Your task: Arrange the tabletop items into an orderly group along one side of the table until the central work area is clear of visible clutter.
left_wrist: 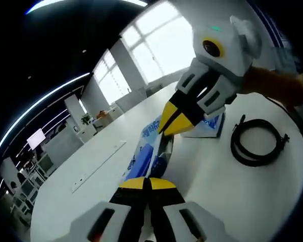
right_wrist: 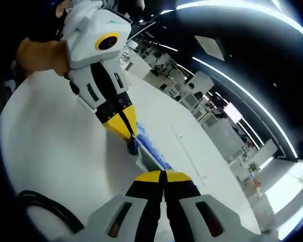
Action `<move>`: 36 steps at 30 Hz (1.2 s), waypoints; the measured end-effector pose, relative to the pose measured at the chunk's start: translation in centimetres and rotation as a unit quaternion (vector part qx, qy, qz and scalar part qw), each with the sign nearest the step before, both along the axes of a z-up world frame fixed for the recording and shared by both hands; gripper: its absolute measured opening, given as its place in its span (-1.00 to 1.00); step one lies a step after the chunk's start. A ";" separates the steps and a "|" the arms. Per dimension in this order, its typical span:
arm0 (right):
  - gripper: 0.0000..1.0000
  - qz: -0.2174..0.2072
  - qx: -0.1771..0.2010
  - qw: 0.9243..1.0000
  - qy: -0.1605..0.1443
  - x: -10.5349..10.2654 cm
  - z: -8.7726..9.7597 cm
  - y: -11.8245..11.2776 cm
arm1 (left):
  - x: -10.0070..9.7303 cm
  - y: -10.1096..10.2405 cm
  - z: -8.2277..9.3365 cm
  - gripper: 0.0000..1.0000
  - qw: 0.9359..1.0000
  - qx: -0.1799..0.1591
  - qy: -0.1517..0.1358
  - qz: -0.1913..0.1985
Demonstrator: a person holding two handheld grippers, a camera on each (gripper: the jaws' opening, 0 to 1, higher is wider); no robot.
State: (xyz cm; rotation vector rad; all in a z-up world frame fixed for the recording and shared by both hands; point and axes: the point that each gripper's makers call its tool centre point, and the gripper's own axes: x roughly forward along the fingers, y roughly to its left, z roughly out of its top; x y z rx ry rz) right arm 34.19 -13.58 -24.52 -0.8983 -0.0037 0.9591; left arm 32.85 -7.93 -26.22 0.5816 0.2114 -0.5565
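A blue and white plastic packet [left_wrist: 150,151] lies stretched over the white table [left_wrist: 91,201] between my two grippers. In the left gripper view, my left gripper [left_wrist: 146,182] is shut on its near end. My right gripper [left_wrist: 170,122] comes in from the upper right, shut on the far end. The right gripper view shows the same hold from the other side: right gripper [right_wrist: 163,176] shut at the bottom, left gripper [right_wrist: 125,130] shut on the packet [right_wrist: 149,148]. A coiled black cable [left_wrist: 257,141] lies to the right of the packet.
A flat white and blue booklet [left_wrist: 209,127] lies under the right gripper. The cable [right_wrist: 45,204] shows at the lower left of the right gripper view. A long lid strip [left_wrist: 98,165] is set into the tabletop. A hand in an orange sleeve [left_wrist: 272,83] holds the right gripper.
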 end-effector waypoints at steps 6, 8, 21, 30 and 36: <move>-1.00 -0.001 0.006 1.000 -0.013 0.2 0.8 -0.4 | -0.3 -0.4 1.3 -1.00 1.000 0.001 -0.013 -0.005; -1.00 -0.001 0.010 1.000 -0.015 0.0 1.3 -0.5 | -0.7 -0.5 1.7 -1.00 1.000 0.001 -0.016 -0.007; -1.00 0.003 0.017 1.000 -0.025 -0.8 3.3 -0.9 | -1.5 -0.5 3.5 -1.00 1.000 0.000 -0.026 -0.015; -1.00 0.005 0.010 1.000 -0.027 -0.8 3.6 -0.9 | -1.4 -0.2 3.8 -1.00 0.999 0.004 -0.027 -0.021; -1.00 0.007 0.011 0.999 -0.030 -1.2 3.9 -0.9 | -1.8 -0.1 4.2 -1.00 0.999 0.001 -0.029 -0.024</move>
